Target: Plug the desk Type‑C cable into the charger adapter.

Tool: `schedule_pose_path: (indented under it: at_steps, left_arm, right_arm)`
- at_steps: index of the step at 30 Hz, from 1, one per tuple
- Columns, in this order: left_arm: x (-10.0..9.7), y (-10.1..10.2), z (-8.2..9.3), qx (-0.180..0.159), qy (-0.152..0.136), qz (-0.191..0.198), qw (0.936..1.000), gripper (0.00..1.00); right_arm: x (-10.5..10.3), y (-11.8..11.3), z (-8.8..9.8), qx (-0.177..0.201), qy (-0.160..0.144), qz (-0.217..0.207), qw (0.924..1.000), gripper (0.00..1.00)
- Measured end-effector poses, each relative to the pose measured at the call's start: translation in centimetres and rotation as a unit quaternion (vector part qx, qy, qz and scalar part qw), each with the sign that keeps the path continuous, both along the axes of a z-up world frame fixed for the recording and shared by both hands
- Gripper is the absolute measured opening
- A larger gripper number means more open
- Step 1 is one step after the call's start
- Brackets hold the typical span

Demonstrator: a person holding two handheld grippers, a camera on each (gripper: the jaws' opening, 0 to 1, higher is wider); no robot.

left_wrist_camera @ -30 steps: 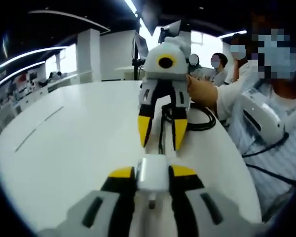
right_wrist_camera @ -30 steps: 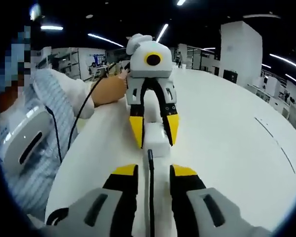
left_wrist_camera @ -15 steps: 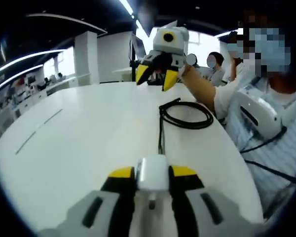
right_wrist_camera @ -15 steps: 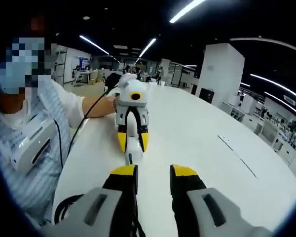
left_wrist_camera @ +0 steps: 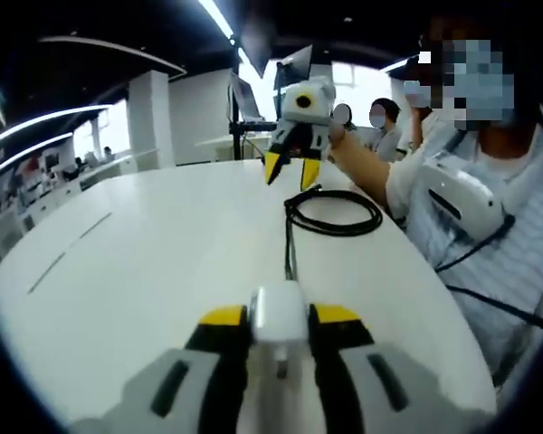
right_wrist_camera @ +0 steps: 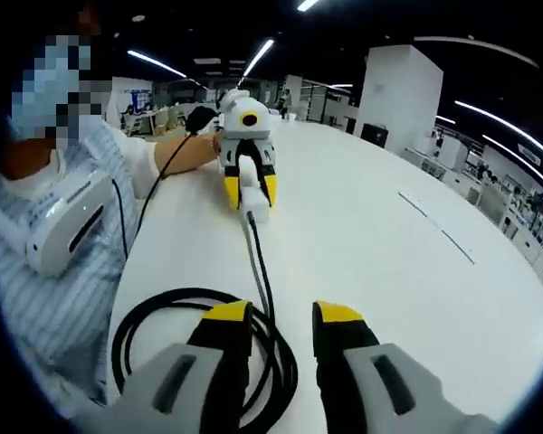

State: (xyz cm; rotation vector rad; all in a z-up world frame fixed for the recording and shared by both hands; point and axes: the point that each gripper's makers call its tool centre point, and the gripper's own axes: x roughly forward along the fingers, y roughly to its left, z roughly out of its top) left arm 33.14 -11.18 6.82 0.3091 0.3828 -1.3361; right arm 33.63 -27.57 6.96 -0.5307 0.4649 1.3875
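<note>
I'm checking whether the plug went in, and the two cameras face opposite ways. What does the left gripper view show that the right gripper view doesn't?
The left gripper view alone shows the right gripper from the front, jaws apart and empty beyond the coil, and the top face of the charger adapter. The right gripper view alone shows the cable running straight to the adapter's front, held in the left gripper. Both show the white table, the coiled cable and the person's striped sleeve.

White adapter [left_wrist_camera: 279, 316]; black cable [right_wrist_camera: 253, 271]; white table [right_wrist_camera: 362, 226]; yellow-tipped tools; striped shirt [right_wrist_camera: 54, 298].
</note>
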Motion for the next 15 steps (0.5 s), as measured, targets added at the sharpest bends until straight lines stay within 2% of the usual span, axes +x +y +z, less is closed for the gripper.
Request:
schedule_pose_path:
  at_steps: [1, 10, 15]
  left_arm:
    - [0.0, 0.1, 0.0, 0.000, 0.001, 0.000, 1.0000, 0.25]
    - [0.3, 0.5, 0.2, 0.000, 0.004, 0.005, 1.0000, 0.24]
    - [0.5, 0.5, 0.1, -0.007, 0.014, 0.004, 0.9999, 0.24]
  right_arm:
    - [-0.2, -0.3, -0.5, -0.002, 0.015, -0.001, 0.9999, 0.26]
    - [0.3, -2.5, -2.4, -0.031, 0.053, -0.028, 0.9977, 0.25]
    - [1.0, -2.7, -2.9, -0.031, 0.055, -0.039, 0.9972, 0.20]
